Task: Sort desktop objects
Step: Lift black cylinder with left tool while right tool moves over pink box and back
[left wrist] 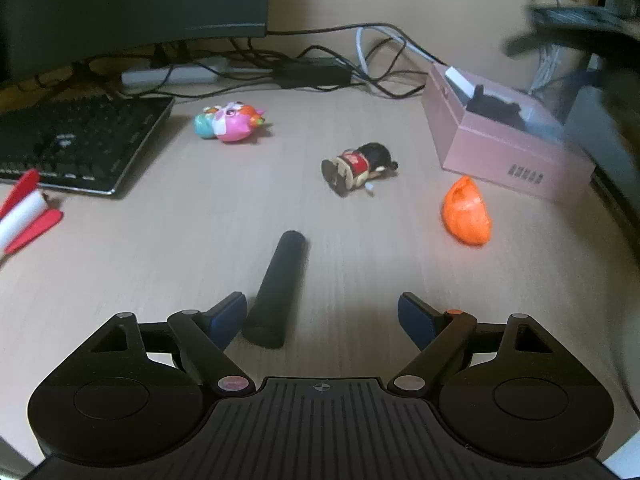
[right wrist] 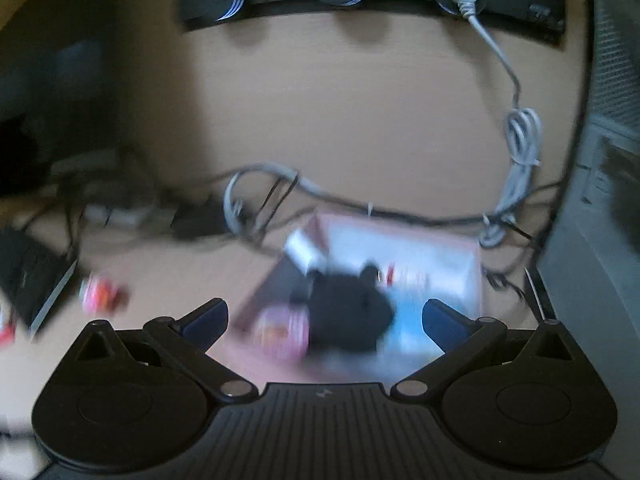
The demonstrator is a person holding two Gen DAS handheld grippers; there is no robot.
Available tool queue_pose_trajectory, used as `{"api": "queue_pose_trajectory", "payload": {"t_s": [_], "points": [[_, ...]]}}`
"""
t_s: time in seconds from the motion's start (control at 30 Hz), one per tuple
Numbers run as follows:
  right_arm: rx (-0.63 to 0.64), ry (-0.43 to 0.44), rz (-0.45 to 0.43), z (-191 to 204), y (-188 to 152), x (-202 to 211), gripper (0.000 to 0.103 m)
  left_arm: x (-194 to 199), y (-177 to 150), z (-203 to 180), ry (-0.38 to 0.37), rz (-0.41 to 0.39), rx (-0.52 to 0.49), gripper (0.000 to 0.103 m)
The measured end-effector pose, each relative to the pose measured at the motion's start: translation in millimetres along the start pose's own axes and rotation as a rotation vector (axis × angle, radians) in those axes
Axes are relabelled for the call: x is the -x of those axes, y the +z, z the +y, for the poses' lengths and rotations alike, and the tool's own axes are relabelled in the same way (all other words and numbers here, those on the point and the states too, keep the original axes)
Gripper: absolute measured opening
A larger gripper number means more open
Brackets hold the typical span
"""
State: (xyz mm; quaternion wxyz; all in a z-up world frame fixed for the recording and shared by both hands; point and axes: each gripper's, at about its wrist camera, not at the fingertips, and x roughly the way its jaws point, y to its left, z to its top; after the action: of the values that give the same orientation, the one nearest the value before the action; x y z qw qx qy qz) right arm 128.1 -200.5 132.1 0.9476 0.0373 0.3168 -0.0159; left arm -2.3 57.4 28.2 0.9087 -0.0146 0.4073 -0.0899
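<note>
Both your grippers gape empty: left gripper (left wrist: 322, 316) low beside the black cylinder (left wrist: 278, 290), right gripper (right wrist: 324, 320) over the pink box (right wrist: 400, 248), contents smeared by blur.

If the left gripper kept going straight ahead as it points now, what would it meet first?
Probably the black cylinder, lying just ahead of the open left gripper and nearer its left finger. Dead centre looks like bare desk until the wind-up toy; depth is unclear.

Motion blur is smearing the pink box (right wrist: 400, 272) and its contents; the red-and-white object (left wrist: 22, 216) is running off-frame.
</note>
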Motion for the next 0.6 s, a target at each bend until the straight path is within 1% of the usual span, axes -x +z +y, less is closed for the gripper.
{"api": "queue_pose_trajectory", "payload": {"t_s": [0.07,0.1,0.17,0.23,0.3,0.33,0.4,0.47,0.53,0.6], "points": [[-0.033,-0.014,0.023,-4.0,29.7,-33.2,0.103,0.4,3.0,2.8,-0.026,-0.005,0.011,0.088],[-0.043,-0.039,0.045,-4.2,44.4,-55.8,0.103,0.9,4.1,3.5,-0.036,-0.009,0.012,0.088],[-0.04,-0.088,0.073,-1.8,61.4,-91.4,0.103,2.0,7.0,4.8,-0.05,-0.012,0.011,0.088],[-0.012,-0.14,0.098,3.0,68.9,-118.3,0.103,2.8,10.3,7.2,-0.059,-0.012,0.012,0.088],[0.018,-0.179,0.149,5.3,67.8,-139.2,0.103,3.9,12.7,10.6,-0.059,-0.018,0.019,0.089],[0.021,-0.18,0.175,4.0,64.3,-144.2,0.103,3.9,13.5,12.8,-0.056,-0.022,0.025,0.09],[0.002,-0.137,0.215,-1.9,51.8,-144.3,0.103,2.9,14.6,16.8,-0.057,-0.022,0.041,0.09],[0.003,-0.138,0.237,-6.4,37.0,-135.2,0.103,1.4,14.5,18.3,-0.062,-0.018,0.049,0.09],[0.025,-0.182,0.215,-11.3,27.9,-122.4,0.103,0.2,13.5,16.8,-0.065,-0.012,0.043,0.09],[0.009,-0.187,0.161,-19.1,23.6,-101.3,0.103,-0.8,11.8,14.3,-0.073,-0.005,0.039,0.09]]}}
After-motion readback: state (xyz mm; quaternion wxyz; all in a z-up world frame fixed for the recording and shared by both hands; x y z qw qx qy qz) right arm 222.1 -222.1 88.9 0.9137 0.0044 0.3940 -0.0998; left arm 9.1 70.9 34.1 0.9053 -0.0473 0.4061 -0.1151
